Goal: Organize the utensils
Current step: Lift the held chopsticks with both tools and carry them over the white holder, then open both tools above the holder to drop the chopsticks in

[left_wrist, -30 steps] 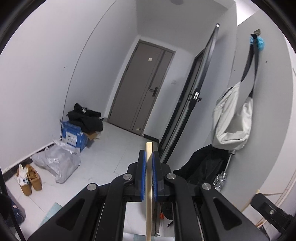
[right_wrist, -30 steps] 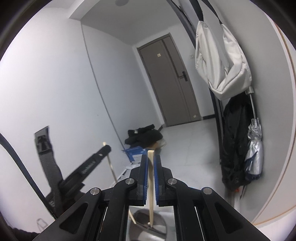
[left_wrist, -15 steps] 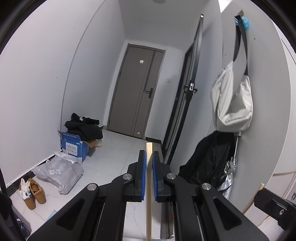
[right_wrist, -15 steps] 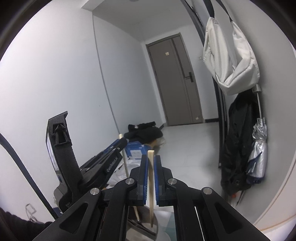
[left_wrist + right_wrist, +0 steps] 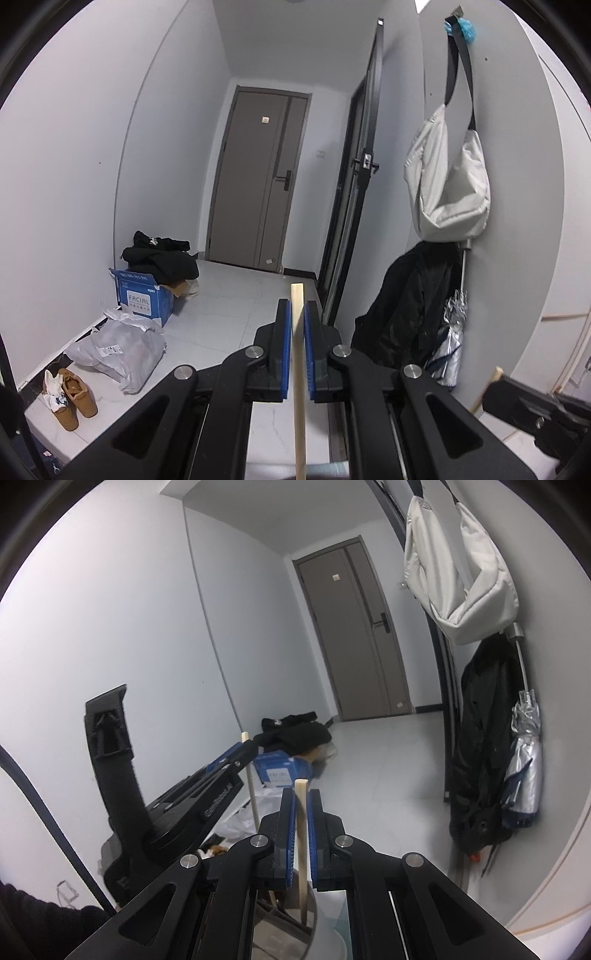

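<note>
In the left wrist view my left gripper is shut on a pale wooden chopstick that stands upright between its blue pads and pokes out above them. In the right wrist view my right gripper is shut on a second wooden chopstick. Its lower end reaches down into a shiny metal holder below the fingers. The left gripper shows at the left of that view with its chopstick. The right gripper's body appears at the lower right of the left wrist view.
A hallway lies ahead with a brown door. A blue box with dark clothes, a plastic bag and tan shoes line the left wall. A white bag, black coat and silver umbrella hang on the right.
Both grippers have sunk a little, each still holding its chopstick. The left gripper has rolled upright and moved closer, now large at the left of the right wrist view.
</note>
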Demonstrator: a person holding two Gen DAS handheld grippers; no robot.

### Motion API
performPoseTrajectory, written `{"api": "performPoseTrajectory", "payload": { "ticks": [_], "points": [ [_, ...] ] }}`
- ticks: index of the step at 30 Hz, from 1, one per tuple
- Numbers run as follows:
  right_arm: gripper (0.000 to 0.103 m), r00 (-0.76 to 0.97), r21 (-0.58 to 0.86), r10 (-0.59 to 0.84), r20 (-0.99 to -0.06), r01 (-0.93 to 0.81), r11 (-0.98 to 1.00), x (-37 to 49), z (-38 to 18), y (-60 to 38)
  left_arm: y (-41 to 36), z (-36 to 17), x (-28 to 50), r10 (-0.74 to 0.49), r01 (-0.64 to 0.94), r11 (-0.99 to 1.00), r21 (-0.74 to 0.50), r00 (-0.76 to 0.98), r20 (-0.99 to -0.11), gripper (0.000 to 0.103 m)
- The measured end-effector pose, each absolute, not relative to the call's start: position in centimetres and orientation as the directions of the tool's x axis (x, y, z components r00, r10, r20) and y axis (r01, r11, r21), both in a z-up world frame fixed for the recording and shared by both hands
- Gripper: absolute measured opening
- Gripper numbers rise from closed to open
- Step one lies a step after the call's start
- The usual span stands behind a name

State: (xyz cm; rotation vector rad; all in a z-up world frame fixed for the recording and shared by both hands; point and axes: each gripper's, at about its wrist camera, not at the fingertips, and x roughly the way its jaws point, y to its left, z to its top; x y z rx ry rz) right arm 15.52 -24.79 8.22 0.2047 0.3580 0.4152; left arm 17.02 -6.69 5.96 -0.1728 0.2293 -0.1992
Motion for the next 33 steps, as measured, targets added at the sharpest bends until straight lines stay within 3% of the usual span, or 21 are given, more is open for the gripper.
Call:
{"api": "performPoseTrajectory", "payload": {
  "ticks": [15,28,33],
  "points": [
    [0.006,0.824,0.226,0.457,-0.335,-0.401,0.888,16.8,7.7,-23.3,-5.2,5.1,15.5,-0.317,0.241,0.941,-0.240,0.875,-0.366,0.004],
    [0.007,0.776,0.199,0.451,-0.441,-0.405,0.892,17.2,4.8,-21.9,-5.0,3.7,15.2,-0.431,0.328,0.902,-0.281,0.725,-0.537,0.004],
    [0.009,0.756,0.215,0.457,-0.469,-0.404,0.889,16.7,4.4,-21.9,-4.8,4.3,14.3,-0.421,0.328,0.907,-0.265,0.714,-0.559,0.010]
  ]
}}
